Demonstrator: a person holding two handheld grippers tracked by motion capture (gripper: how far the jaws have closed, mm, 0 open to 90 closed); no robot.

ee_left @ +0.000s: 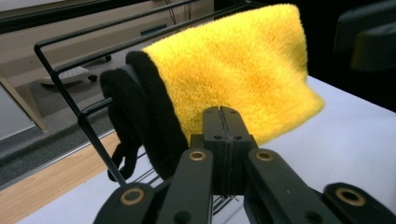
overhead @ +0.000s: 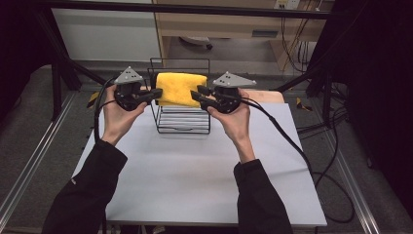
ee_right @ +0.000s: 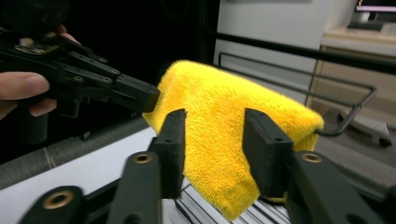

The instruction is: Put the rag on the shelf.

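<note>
A: Look at the yellow cloth, draped over the top rail of the black wire rack at the far middle of the white surface, up at 12 o'clock from the person. A black cloth hangs on the rack beside it.

B: And both grippers flank it. The left gripper sits at the cloth's 9 o'clock, the right gripper at its 3 o'clock.

A: The cloth's long axis runs along the rail, 9 to 3, so each hand gets 1 end.

B: In the left gripper view its fingers are pressed flat together, right against the cloth's lower edge. Whether a bit of fabric is caught between them, I can't tell.

A: The right one's different. Its fingers stand spread, the hanging corner between the 2 pads, not squeezed.

B: So the right gripper is nearer a real bite, I'd say. It needs to close on that corner.

A: And the left probably needs to reopen and push toward 3 o'clock.
</note>
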